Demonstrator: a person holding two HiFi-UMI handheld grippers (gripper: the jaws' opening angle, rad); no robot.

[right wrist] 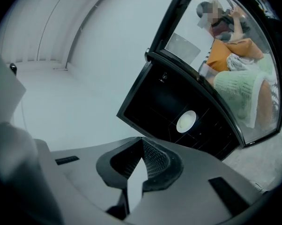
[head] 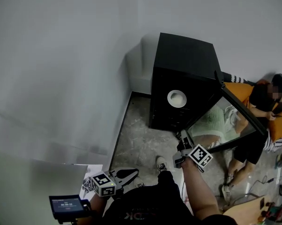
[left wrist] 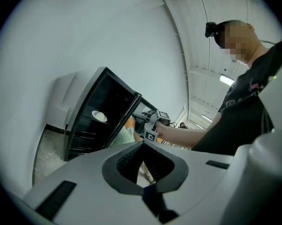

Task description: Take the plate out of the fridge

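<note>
The left tool [head: 131, 173] was pressed together and empty, well short of the black fridge [head: 185, 60]. The white plate [head: 176, 98] sat on a shelf inside it. The right tool [head: 183, 138], likewise pressed together and empty, hung beside the open glass door [head: 216, 121]. The right gripper view showed the plate but not the left tool.

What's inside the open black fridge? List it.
One round white plate midway up in the black fridge, whose glass door stands open. Darkness hides anything lower down.
</note>
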